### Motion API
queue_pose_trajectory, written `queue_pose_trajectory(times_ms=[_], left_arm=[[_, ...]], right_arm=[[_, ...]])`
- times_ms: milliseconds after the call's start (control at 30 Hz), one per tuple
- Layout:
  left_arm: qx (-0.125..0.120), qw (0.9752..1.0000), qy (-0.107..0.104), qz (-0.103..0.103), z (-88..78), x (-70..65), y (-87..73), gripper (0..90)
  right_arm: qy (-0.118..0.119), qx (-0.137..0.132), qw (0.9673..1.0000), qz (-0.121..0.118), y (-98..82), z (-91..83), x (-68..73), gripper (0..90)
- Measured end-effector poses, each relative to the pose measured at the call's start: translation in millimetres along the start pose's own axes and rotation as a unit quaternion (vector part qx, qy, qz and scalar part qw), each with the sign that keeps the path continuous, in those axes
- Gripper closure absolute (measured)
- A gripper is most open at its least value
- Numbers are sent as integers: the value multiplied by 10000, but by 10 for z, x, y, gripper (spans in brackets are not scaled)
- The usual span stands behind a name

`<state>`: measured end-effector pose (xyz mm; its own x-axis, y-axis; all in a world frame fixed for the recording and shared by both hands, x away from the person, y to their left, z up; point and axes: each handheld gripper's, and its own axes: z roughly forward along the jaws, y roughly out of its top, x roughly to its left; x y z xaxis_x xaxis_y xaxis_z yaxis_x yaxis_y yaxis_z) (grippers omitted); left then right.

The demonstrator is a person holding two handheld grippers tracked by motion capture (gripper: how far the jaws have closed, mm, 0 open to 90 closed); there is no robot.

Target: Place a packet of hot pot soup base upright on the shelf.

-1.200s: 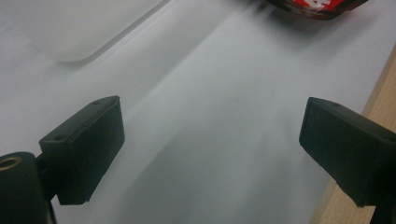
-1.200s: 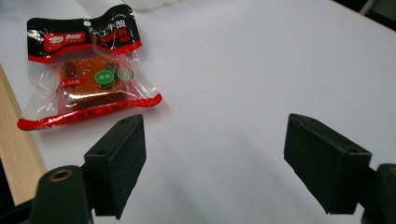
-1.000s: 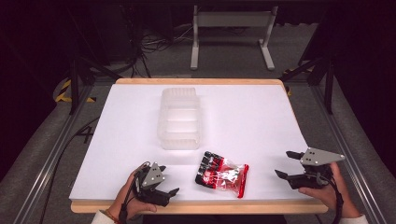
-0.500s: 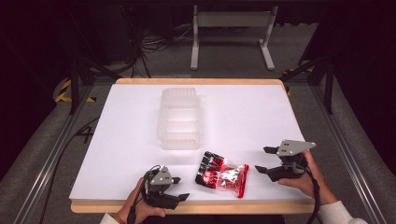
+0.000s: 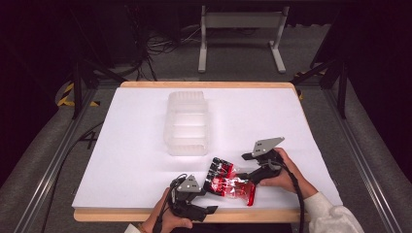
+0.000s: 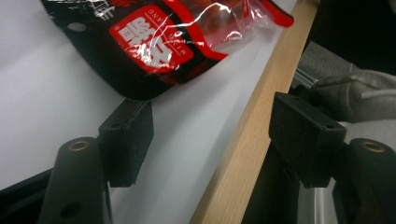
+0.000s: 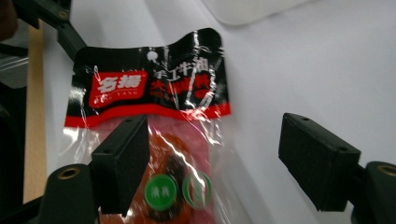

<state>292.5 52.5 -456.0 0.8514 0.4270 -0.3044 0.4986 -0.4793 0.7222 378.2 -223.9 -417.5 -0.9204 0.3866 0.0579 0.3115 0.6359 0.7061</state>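
High view: one red-and-black snack packet (image 5: pixel 227 181) lies flat near the bench's (image 5: pixel 121 160) near edge, and one clear plastic tray (image 5: pixel 188 124) sits toward the middle, well apart from the far edge. Two grippers work here. The left gripper (image 5: pixel 206 201) rests low at the near edge, jaws released and parted, just beside the packet's black header. The right gripper (image 5: pixel 245 167) reaches in from the right, wrist angled toward the packet, its jaws spread wide over the packet's clear end, grasping nothing.
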Motion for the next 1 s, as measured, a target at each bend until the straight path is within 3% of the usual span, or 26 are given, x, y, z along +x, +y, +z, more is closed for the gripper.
queue_pose_trajectory(times_ms=[67,133,267,367,400,433,467,533,633,767,833,1000], left_arm=[[-49,10000,-13,-51,56,8,45,325],[-119,9998,128,-95,97,27,94,325],[-259,9992,208,-232,138,96,188,364],[-453,9986,178,-213,139,117,257,454],[-505,9984,221,-88,136,125,293,486],[-576,9981,222,55,128,146,322,572],[-576,9981,222,55,128,146,322,631],[-615,9979,128,132,115,191,356,651],[-699,9972,158,223,101,210,413,735],[-850,9948,161,534,44,191,539,794],[-929,9938,136,593,14,183,595,820],[-1241,9885,181,849,-109,163,760,887]], right_arm=[[126,89,9999,47,47,109,-20,247],[295,151,9994,70,78,197,-43,240],[492,121,9984,243,97,256,-90,240],[654,43,9972,363,81,222,-113,250],[684,41,9968,409,75,212,-112,254],[739,4,9964,408,63,184,-110,272],[739,4,9964,408,63,184,-110,272],[787,-125,9960,409,41,96,-114,385],[727,-382,9958,409,1,-81,-132,588],[476,-618,9962,380,-41,-280,-123,793],[372,-740,9960,325,-61,-384,-87,857],[268,-976,9947,187,-71,-583,26,899]])
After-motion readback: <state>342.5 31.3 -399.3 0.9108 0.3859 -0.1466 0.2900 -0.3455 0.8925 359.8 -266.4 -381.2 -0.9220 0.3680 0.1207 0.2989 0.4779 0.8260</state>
